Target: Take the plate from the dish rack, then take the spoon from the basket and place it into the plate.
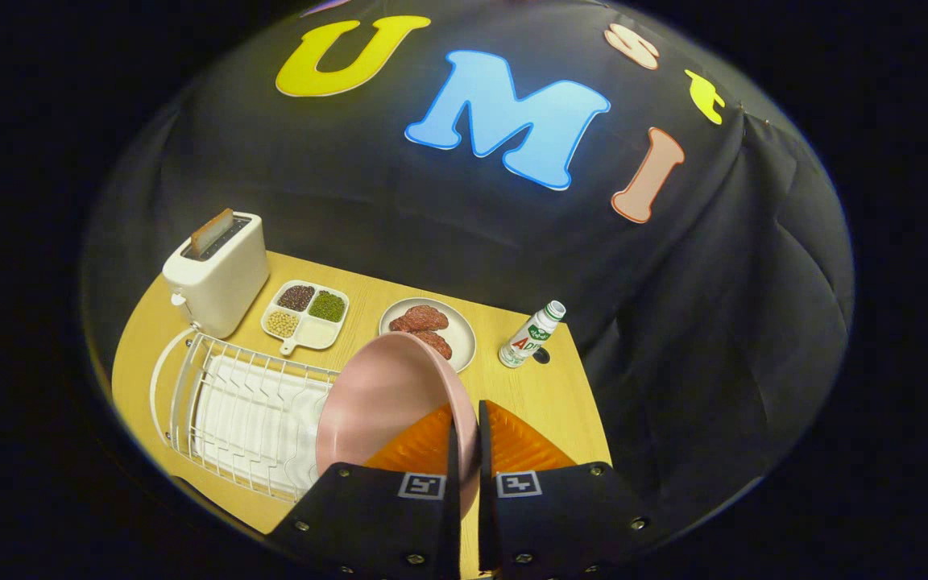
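A pink plate (375, 399) hangs tilted above the right end of the white wire dish rack (238, 411). Its rim sits pinched between the two fingers of my gripper (468, 439), which is shut on it. One finger (420, 451) lies over the plate's inner face, the other finger (516, 447) is behind its rim. The plate's lower edge is hidden behind the gripper body. The rack under it holds no other dishes.
On the wooden table (544, 395) beyond the plate stand a white toaster (218, 274) with a slice in it, a divided tray of beans (307, 316), a plate with meat (432, 326) and a small bottle (532, 334). The table's right edge is close beside the gripper.
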The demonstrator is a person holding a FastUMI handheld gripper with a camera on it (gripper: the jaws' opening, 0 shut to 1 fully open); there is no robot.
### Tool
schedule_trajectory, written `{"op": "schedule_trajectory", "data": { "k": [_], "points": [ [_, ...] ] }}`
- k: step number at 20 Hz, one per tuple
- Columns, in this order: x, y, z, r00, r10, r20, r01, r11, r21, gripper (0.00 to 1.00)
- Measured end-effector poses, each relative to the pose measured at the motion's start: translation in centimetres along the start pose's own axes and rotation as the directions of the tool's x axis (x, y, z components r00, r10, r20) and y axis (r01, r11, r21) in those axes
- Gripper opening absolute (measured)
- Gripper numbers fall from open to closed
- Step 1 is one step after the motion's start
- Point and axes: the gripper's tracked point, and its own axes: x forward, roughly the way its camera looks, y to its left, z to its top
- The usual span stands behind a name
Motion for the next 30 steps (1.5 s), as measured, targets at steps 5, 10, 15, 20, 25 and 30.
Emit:
{"op": "schedule_trajectory", "data": {
  "k": [5,10,15,20,25,30],
  "points": [
    [-2.3,-4.1,-2.8,0.997,0.077,0.007,-0.078,0.995,0.063,0.09],
    [-3.7,-6.8,-7.3,0.985,0.173,-0.023,-0.170,0.980,0.107,0.09],
    [-4.9,-7.4,-11.9,0.955,0.290,-0.060,-0.277,0.946,0.170,0.09],
    [-4.9,-7.3,-16.7,0.928,0.362,-0.091,-0.336,0.917,0.216,0.07],
    [-4.5,-5.7,-23.0,0.895,0.399,-0.199,-0.352,0.906,0.234,0.08],
    [-3.0,-3.5,-26.8,0.856,0.447,-0.258,-0.375,0.882,0.285,0.07]
  ]
}}
